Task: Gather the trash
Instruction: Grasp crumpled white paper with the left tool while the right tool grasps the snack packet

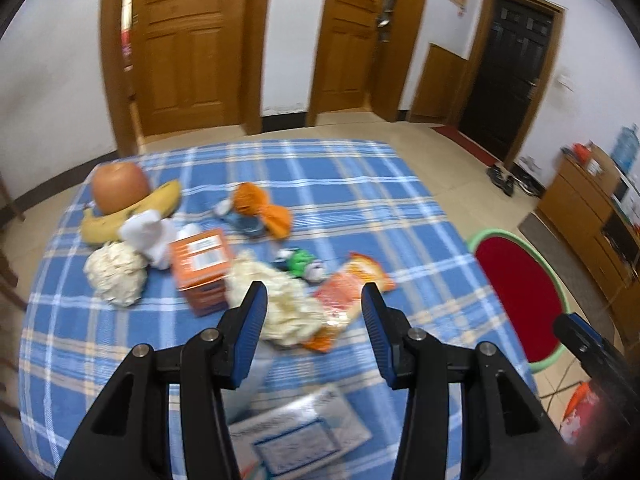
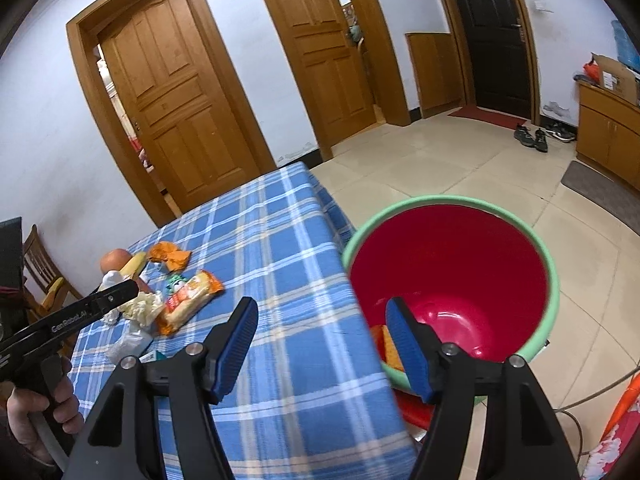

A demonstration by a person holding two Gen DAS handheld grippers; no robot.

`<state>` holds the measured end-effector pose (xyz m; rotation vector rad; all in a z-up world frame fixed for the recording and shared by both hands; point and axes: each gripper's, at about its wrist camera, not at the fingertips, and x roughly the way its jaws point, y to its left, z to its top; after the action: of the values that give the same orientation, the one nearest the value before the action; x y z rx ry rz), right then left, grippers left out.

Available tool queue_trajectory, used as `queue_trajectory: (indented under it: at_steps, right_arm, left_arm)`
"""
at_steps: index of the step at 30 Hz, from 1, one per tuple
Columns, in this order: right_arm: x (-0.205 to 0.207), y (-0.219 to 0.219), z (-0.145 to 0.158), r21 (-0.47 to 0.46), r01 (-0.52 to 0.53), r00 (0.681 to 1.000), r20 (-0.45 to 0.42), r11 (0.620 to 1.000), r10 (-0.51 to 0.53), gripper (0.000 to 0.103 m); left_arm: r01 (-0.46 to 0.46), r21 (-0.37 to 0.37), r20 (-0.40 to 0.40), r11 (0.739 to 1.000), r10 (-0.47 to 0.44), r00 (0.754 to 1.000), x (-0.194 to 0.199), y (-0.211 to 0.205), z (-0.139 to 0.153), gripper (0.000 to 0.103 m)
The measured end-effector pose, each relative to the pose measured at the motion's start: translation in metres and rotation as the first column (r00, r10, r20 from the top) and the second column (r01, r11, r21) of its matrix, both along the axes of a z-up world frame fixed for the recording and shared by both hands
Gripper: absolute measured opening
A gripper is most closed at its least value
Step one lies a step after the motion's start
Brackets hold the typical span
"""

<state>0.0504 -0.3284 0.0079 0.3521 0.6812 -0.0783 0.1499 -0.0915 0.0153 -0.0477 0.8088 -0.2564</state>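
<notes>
My left gripper (image 1: 314,308) hovers open over the blue checked table (image 1: 360,184). Below its fingers, untouched, lie a crumpled cream paper wad (image 1: 288,312) and an orange snack wrapper (image 1: 348,292). Further back lie an orange box (image 1: 202,264), a second paper ball (image 1: 116,276), a white tissue (image 1: 148,232), a green-white wrapper (image 1: 300,262) and an orange crumpled scrap (image 1: 260,204). My right gripper (image 2: 320,308) is open and holds nothing, above the table's edge and the red bin (image 2: 460,260). An orange piece (image 2: 386,344) lies inside the bin.
An apple (image 1: 118,188) and a banana (image 1: 132,212) sit at the far left of the table. A flat plastic packet (image 1: 304,432) lies at the near edge. The bin (image 1: 500,234) stands on the tiled floor by the table's right side. A wooden cabinet (image 2: 608,128) and shoes (image 2: 532,136) are beyond it.
</notes>
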Motion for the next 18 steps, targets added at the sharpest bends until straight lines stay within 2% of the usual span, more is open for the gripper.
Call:
queue_trajectory:
  at_steps: [3, 7, 14, 17, 18]
  right_arm:
    - [0.004, 0.009, 0.000, -0.006, -0.018, 1.000, -0.002, 1.000, 0.018, 0.069]
    - [0.009, 0.018, -0.001, -0.011, -0.040, 0.999, -0.011, 0.999, 0.039, 0.070]
    - [0.016, 0.030, -0.002, -0.021, -0.067, 0.997, -0.025, 0.998, 0.067, 0.070]
    - [0.019, 0.035, -0.004, -0.024, -0.076, 0.997, -0.030, 0.997, 0.075, 0.070]
    - [0.020, 0.037, -0.004, -0.024, -0.079, 0.996, -0.031, 0.997, 0.078, 0.070]
  left_arm:
    - [-0.044, 0.005, -0.015, 0.999, 0.044, 0.999, 0.007, 0.014, -0.008, 0.055]
    - [-0.070, 0.007, -0.054, 0.998, 0.070, 0.996, 0.017, 0.022, -0.022, 0.055]
    - [-0.077, -0.044, -0.107, 0.996, 0.072, 0.992, 0.030, 0.028, -0.039, 0.055]
    - [-0.060, -0.092, -0.122, 0.994, 0.048, 0.991, 0.031, 0.030, -0.043, 0.032]
    - [-0.058, -0.100, -0.124, 0.993, 0.046, 0.991, 0.031, 0.031, -0.043, 0.028]
